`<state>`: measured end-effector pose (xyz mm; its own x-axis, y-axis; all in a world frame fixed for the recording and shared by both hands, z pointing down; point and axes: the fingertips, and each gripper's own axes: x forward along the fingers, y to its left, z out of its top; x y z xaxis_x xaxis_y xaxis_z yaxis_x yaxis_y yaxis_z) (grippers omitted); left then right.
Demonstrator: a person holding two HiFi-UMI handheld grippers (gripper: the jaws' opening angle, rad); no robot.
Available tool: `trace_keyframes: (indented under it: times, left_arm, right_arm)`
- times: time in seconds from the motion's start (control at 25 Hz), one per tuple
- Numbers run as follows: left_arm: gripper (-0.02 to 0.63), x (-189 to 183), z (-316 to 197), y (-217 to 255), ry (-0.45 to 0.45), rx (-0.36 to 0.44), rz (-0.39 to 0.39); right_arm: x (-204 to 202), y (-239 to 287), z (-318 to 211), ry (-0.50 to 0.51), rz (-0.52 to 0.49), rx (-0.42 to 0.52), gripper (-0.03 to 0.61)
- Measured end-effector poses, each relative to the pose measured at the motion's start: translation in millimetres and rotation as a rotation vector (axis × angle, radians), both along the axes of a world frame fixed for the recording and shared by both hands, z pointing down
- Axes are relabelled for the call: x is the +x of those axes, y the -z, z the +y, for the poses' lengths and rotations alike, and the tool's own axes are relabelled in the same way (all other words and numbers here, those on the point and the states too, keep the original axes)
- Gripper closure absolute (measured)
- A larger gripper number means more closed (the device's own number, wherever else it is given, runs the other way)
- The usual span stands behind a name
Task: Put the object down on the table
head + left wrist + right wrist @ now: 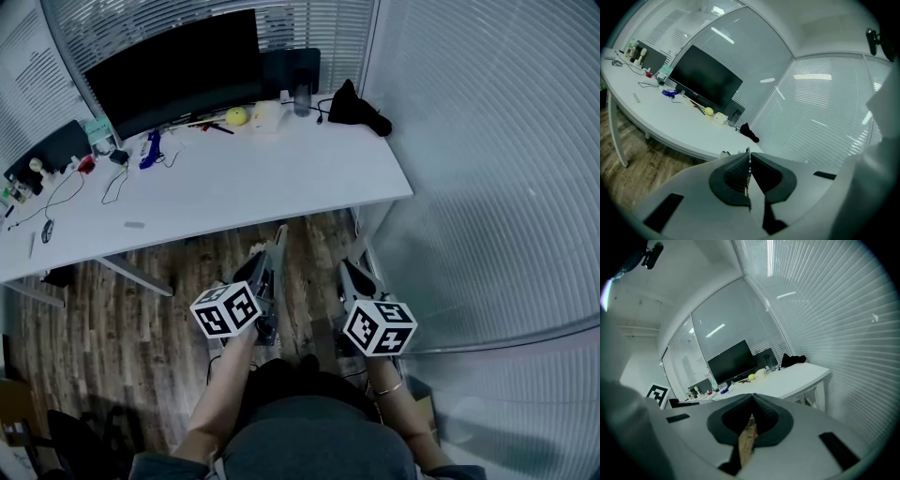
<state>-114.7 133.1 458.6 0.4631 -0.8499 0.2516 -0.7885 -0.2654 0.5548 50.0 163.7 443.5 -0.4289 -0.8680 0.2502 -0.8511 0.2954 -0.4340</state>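
While nothing is carried, counter (281, 178): upper frame, clutter along its far edge.
Left tongs (748, 157): clenched, empty.
Right tongs (752, 399): clenched, empty.
Object: not gripped; cannot tell which counter item it is.
Progress: judged finished or unstarted.

Two tools (277, 242) (347, 272) — one monitor (173, 70), one table (281, 178)

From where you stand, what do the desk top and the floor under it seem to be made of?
The desk top looks like white laminate or painted board: flat, even colour, thin edge. The floor looks like wood or wood-look planks: brown grain, long board seams, mixed tones. Real or printed, I cannot tell.
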Motion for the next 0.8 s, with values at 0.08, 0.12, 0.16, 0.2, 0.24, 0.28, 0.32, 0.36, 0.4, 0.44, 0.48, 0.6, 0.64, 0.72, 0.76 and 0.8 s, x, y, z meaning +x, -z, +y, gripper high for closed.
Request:
trace_keyframes:
  times: [0.08,0.12,0.16,0.2,0.24,0.28,0.32,0.36,0.4,0.44,0.48,0.6,0.64,0.72,0.76,0.8]
  left_arm:
    - [0.584,4,0,2,0.004,0.005,-0.001]
    - [0.584,6,0,3,0.005,0.007,-0.001]
    - [0.584,7,0,3,0.005,0.008,-0.001]
    - [0.584,9,-1,3,0.006,0.007,-0.004]
    - [0.584,10,-2,3,0.007,0.006,-0.006]
    - [0.584,11,-4,3,0.008,0.005,-0.008]
    - [0.584,12,-6,4,0.009,0.003,-0.009]
    - [0.584,13,-8,4,0.008,0.002,-0.008]
    - [0.584,14,-10,4,0.006,0.000,-0.006]
    - [0.584,15,-13,3,0.003,-0.002,-0.005]
    - [0.584,16,-16,2,0.001,-0.005,-0.004]
    - [0.584,19,-27,-4,-0.009,-0.012,0.000]
    - [0.584,20,-32,-6,-0.013,-0.015,0.000]
    - [0.584,20,-43,-9,-0.020,-0.020,-0.003]
    - [0.584,20,-50,-11,-0.022,-0.021,-0.005]
    - [0.584,20,-57,-11,-0.023,-0.021,-0.006]
  right_arm:
    - [4,0,1,0.006,-0.004,0.001,0.575]
    - [6,-1,2,0.009,-0.003,0.002,0.574]
    - [7,-1,2,0.012,-0.002,0.002,0.574]
    - [9,-2,1,0.014,-0.004,0.001,0.574]
    - [10,-2,0,0.015,-0.007,0.000,0.575]
    - [11,-2,-1,0.016,-0.010,0.000,0.574]
    - [12,-1,-3,0.016,-0.012,0.000,0.574]
    - [13,-1,-5,0.015,-0.014,0.000,0.574]
    - [14,-1,-7,0.014,-0.015,-0.001,0.574]
    - [14,-2,-9,0.012,-0.017,-0.004,0.574]
    - [15,-3,-12,0.011,-0.017,-0.007,0.574]
    - [18,-7,-21,0.003,-0.015,-0.013,0.574]
    - [18,-9,-25,-0.001,-0.014,-0.015,0.575]
    - [18,-10,-34,-0.006,-0.011,-0.019,0.574]
    - [18,-11,-41,-0.008,-0.010,-0.020,0.574]
    - [19,-10,-48,-0.010,-0.008,-0.022,0.574]
